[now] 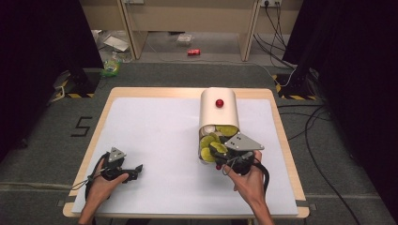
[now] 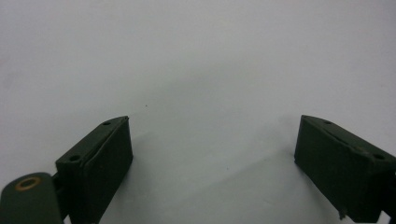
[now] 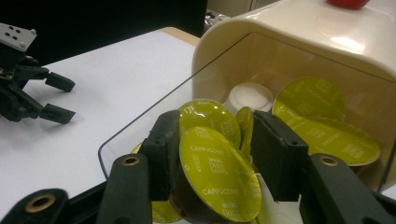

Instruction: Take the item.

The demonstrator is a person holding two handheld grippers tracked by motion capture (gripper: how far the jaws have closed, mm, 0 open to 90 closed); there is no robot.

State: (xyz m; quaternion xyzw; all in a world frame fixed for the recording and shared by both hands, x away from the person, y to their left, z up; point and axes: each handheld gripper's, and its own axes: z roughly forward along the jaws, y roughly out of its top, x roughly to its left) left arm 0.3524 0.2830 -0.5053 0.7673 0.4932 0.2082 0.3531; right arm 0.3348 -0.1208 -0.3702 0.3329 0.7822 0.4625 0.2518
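the cream container [image 1: 218,112] lies on its side right of centre in the high view, its open mouth facing the lower edge of the frame, a red knob [image 1: 219,103] on its upper face. yellow-green capsules [image 1: 208,141] fill the mouth and spill just in front of it on the white table [image 1: 155,136].

right gripper [image 1: 220,159], lower right of centre in the high view, sits at the container mouth. in the right gripper view its jaws are closed against the sides of one capsule [image 3: 219,175], a lid marked "cappuccino" facing the camera, lower centre of the frame. further capsules lie directly behind it, and one white capsule [image 3: 250,97] sits deeper inside the container [image 3: 299,42], upper centre.

left gripper [image 1: 133,171], lower left in the high view, rests on the table well apart from the container. in the left gripper view its jaws stand wide apart, nothing between them, bare table surface [image 2: 196,70] ahead. it also appears at the left edge of the right gripper view [image 3: 58,98], jaws spread.
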